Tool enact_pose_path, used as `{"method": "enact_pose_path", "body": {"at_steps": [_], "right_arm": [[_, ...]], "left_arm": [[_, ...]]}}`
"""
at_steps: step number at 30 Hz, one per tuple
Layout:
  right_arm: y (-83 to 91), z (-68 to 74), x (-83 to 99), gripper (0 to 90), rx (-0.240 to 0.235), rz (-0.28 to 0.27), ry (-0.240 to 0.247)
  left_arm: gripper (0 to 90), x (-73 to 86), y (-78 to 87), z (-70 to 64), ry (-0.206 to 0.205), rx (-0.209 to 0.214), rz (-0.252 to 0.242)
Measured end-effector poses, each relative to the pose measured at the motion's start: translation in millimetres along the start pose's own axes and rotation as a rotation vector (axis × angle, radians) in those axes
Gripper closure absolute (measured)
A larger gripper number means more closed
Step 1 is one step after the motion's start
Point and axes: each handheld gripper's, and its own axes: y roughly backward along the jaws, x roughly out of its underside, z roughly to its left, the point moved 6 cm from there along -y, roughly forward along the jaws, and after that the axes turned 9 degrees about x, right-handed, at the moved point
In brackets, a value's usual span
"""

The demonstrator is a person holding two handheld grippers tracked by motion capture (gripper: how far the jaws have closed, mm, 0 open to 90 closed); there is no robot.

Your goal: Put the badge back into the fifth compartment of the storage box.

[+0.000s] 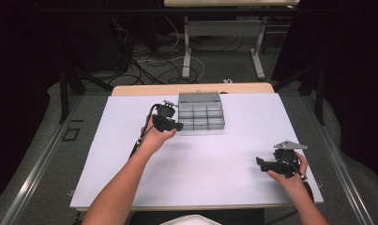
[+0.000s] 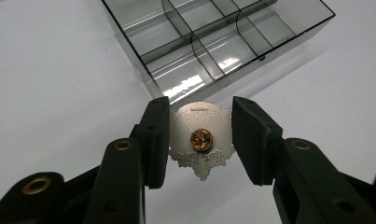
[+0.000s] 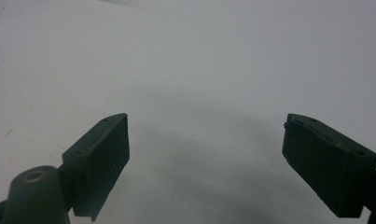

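The left gripper (image 2: 200,140) clamps one small silver shield-shaped metal pin badge (image 2: 202,140) by its edges, copper clasp facing the camera, just short of the near corner of the single clear grey plastic compartment box (image 2: 223,42); its engraved lettering is too fine to read, and the high view hides the badge behind the hand (image 1: 154,136). The box's far cells are cut off in the left gripper view. The right gripper (image 3: 206,163) hangs wide open, holding nothing, over the white table (image 1: 224,159), well apart.
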Motion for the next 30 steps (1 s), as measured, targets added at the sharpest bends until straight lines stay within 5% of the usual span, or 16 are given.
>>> {"method": "enact_pose_path", "body": {"at_steps": [30], "right_arm": [[-3.5,0.7,0.3,3.0,0.014,-0.02,-0.007]], "left_arm": [[58.5,-16.5,-19.4,-3.4,0.024,0.024,-0.06]]}}
